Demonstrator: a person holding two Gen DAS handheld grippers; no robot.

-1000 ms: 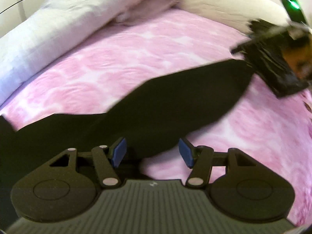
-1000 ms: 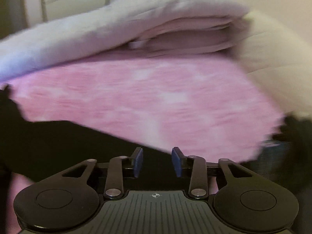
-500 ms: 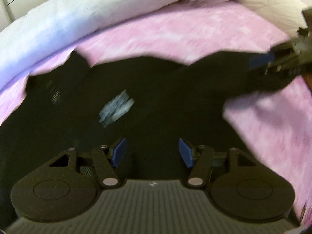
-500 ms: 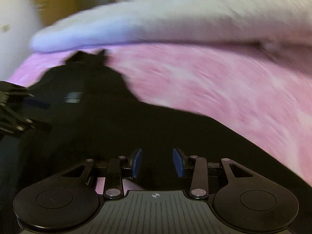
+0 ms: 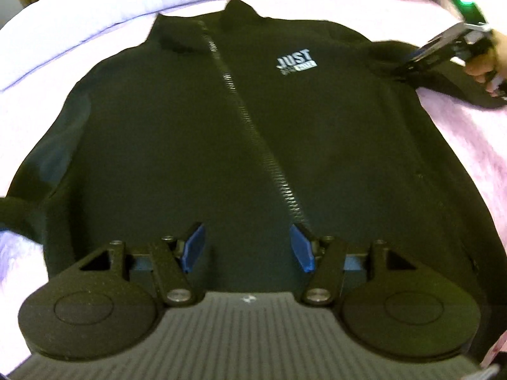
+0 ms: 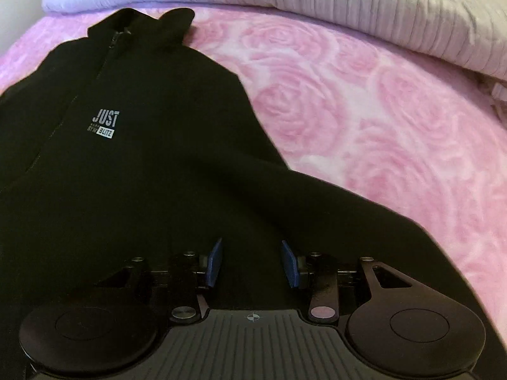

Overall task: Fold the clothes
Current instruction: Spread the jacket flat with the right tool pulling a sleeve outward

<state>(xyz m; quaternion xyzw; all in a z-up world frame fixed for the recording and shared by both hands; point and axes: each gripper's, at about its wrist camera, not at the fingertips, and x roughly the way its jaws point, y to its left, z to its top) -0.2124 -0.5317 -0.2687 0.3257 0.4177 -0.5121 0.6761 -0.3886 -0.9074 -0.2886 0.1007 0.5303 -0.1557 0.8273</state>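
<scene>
A black zip-up jacket [image 5: 196,133] lies flat, front up, on a pink rose-patterned bedspread [image 6: 396,120]. It has a white "JUST" logo [image 5: 295,61] on the chest and its collar points away from me. It also shows in the right wrist view [image 6: 133,171]. My left gripper [image 5: 247,247] is open and empty above the jacket's hem, near the zipper's lower end. My right gripper [image 6: 252,264] is open and empty above the jacket's right sleeve. The right gripper also shows in the left wrist view [image 5: 443,50], held by a hand at the sleeve.
A folded white quilt [image 6: 317,3] lies along the far edge of the bed, behind the collar. It also shows in the left wrist view [image 5: 95,9]. Bare pink bedspread lies to the right of the jacket.
Both views have swung from the sleeve and bare bedspread round to the whole jacket, which now lies spread flat. Both grippers stay open.
</scene>
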